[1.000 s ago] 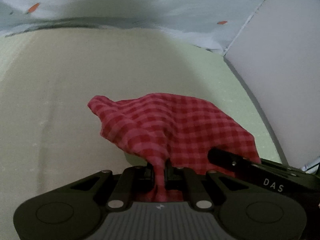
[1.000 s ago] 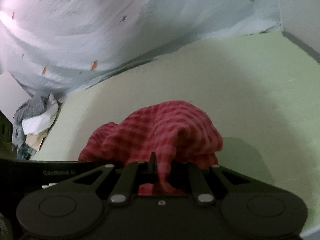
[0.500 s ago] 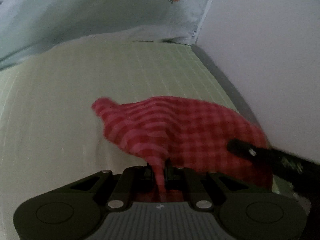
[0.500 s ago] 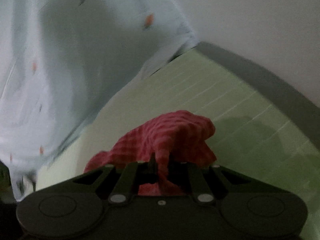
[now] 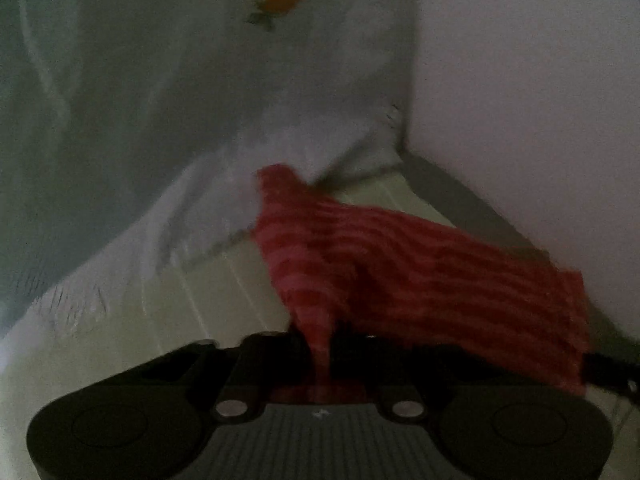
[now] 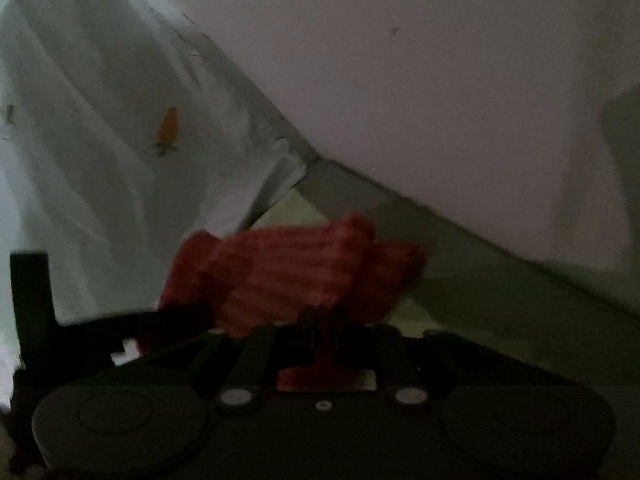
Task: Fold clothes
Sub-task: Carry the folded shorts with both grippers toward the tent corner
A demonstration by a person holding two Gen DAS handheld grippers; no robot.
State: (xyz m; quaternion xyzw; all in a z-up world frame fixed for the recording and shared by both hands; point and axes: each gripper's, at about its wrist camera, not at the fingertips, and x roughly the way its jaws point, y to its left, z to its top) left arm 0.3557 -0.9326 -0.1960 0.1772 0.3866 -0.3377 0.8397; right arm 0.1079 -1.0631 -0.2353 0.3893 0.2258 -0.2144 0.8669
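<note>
A red checked cloth (image 5: 420, 264) hangs between my two grippers, lifted above the pale green bed surface (image 5: 224, 304). My left gripper (image 5: 320, 344) is shut on one pinched edge of the cloth. My right gripper (image 6: 324, 320) is shut on another edge of the same cloth (image 6: 288, 272). The right gripper's tip shows at the right edge of the left wrist view (image 5: 612, 372); the left gripper shows as a dark shape at the left of the right wrist view (image 6: 80, 332). Both views are blurred by motion.
A pale blue sheet with small carrot prints (image 5: 120, 120) hangs behind the bed, also in the right wrist view (image 6: 100, 160). A plain white wall (image 5: 520, 100) meets the bed on the right, seen too in the right wrist view (image 6: 440, 100).
Both grippers have lifted the cloth and swung toward the corner of the sheet and wall. The bed surface has dropped low in both views. The cloth stays pinched in both.
</note>
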